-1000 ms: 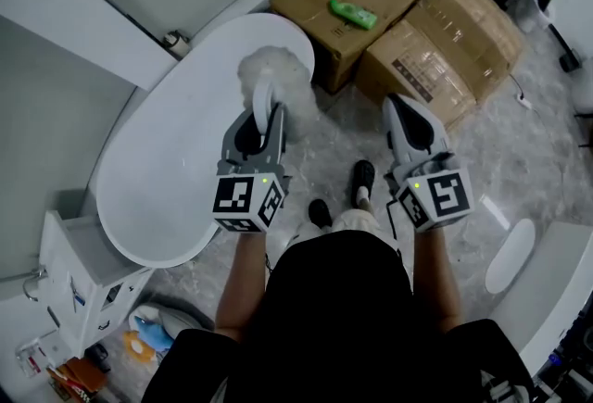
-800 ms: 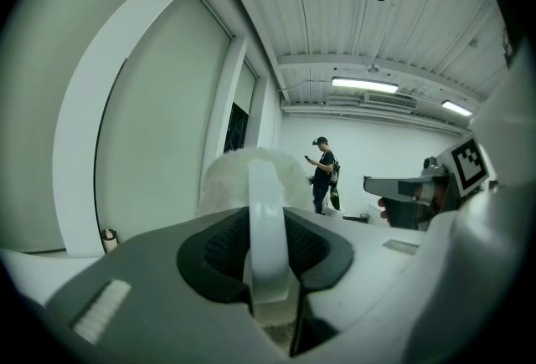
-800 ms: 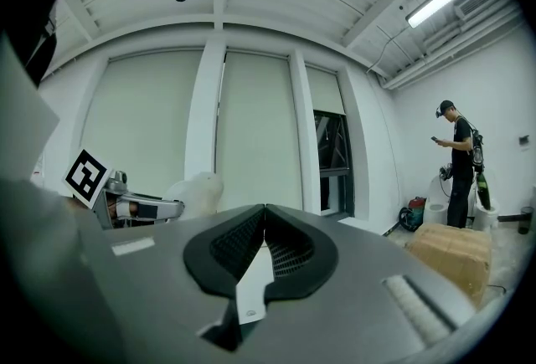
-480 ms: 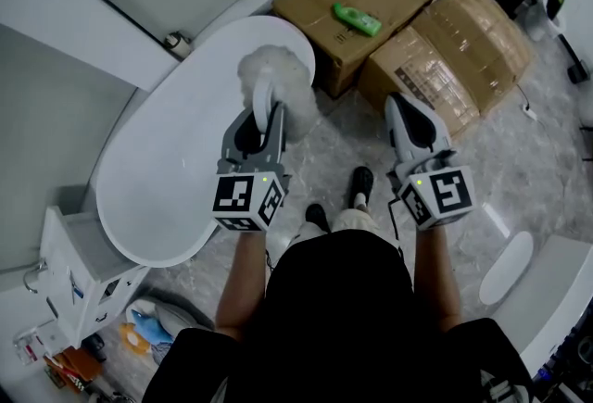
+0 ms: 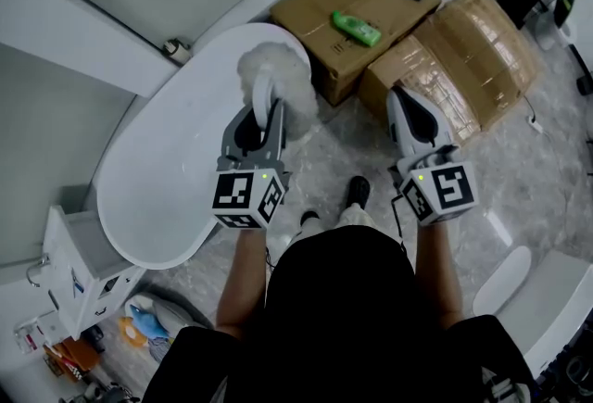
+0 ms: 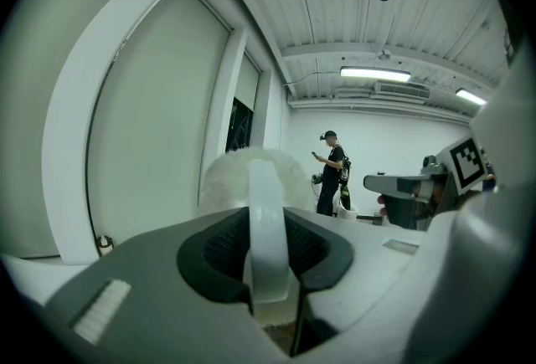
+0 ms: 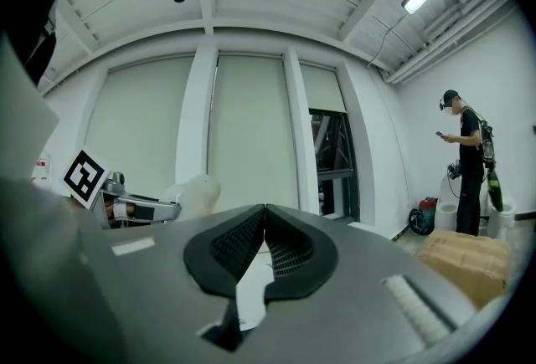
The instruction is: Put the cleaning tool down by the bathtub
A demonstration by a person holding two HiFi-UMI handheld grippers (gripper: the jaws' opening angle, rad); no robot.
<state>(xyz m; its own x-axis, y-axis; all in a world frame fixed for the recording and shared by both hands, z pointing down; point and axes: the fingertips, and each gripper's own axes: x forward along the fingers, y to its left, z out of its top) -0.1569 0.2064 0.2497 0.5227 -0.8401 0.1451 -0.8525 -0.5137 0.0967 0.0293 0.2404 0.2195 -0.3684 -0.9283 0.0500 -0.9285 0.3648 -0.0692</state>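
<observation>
White fluff is sticking out past the left gripper (image 5: 264,114). It is the head of the cleaning tool (image 5: 274,72). The left gripper is pinching the tool's thin white handle (image 6: 268,220) between its pads. The handle is running straight ahead, away from the person, with the fluffy head at the far end. The head is hanging over the far right edge of the bathtub (image 5: 167,170).

The bare floor (image 5: 343,146) by the tub is lying just to the right of the tool and below it. So I think the tool is needing a move right and down. The right gripper (image 5: 403,100) is pressed together with nothing in it, near the cardboard boxes (image 5: 482,49).

Next to a second ago, the grip is looking the same. The boxes and the green bottle (image 5: 356,29) are sitting a little lower in the head view, and the shoes have shifted. So the person seems to be stepping forward.
</observation>
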